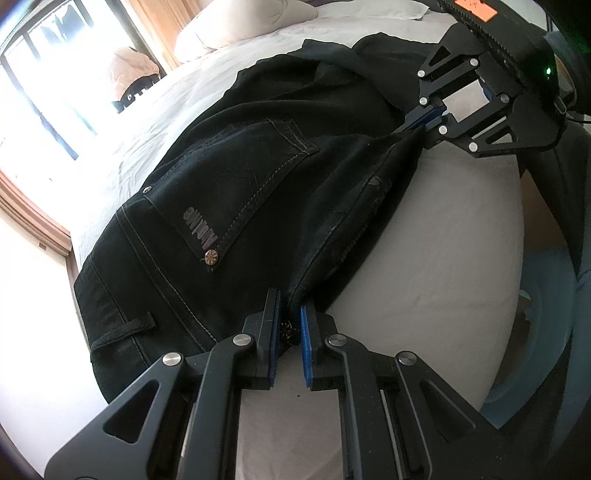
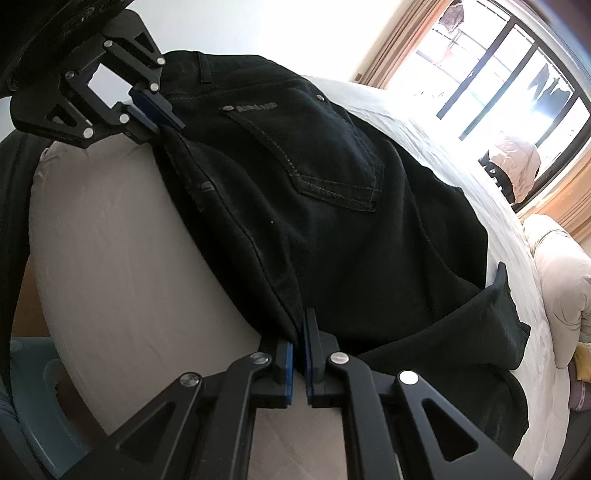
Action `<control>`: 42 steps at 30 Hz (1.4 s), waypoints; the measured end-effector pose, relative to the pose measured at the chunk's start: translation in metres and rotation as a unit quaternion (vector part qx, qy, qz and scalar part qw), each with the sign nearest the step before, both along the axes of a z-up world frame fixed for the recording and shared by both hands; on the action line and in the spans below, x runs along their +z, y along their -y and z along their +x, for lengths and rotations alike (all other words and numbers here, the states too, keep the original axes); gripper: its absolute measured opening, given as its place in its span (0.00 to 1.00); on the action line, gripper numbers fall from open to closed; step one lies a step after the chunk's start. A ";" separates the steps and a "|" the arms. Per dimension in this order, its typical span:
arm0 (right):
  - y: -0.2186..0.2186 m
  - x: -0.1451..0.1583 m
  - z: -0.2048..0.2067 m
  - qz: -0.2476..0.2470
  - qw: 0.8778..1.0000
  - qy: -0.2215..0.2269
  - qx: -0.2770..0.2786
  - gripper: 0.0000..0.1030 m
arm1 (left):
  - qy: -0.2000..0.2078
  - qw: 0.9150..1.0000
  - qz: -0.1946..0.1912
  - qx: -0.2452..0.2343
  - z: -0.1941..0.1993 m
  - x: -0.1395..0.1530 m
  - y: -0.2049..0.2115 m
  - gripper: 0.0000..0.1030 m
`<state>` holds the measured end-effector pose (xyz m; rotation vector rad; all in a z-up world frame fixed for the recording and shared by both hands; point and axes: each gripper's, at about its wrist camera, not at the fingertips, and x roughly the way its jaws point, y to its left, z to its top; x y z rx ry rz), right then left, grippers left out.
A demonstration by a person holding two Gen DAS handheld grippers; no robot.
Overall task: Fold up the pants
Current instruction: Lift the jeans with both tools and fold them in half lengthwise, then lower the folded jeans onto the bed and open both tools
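Observation:
Black jeans [image 1: 240, 177] lie on the bed with a back pocket and its label facing up, also seen in the right wrist view [image 2: 325, 155]. My left gripper [image 1: 290, 306] is shut on the near edge of the jeans by a rivet. It also shows at the top left of the right wrist view [image 2: 173, 123]. My right gripper [image 2: 301, 325] is shut on the same near edge further along, and shows at the upper right of the left wrist view [image 1: 424, 123]. The edge stretches taut between the two grippers, above the bed's side. A trouser leg [image 2: 491, 325] lies folded at the right.
The bed's white sheet [image 1: 177, 99] stretches toward a bright window [image 2: 517, 66]. Pillows [image 1: 243, 26] lie at the head of the bed. The mattress's grey side [image 2: 110, 240] drops off near me, with a blue plastic stool or tub [image 1: 535, 350] on the floor below.

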<state>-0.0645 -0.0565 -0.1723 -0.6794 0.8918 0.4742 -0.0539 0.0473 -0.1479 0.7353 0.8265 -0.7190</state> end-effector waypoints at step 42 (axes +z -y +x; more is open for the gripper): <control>0.061 0.053 0.038 0.223 0.956 -0.075 -0.177 0.69 | -0.109 0.973 -0.100 0.176 0.087 0.014 0.062 0.68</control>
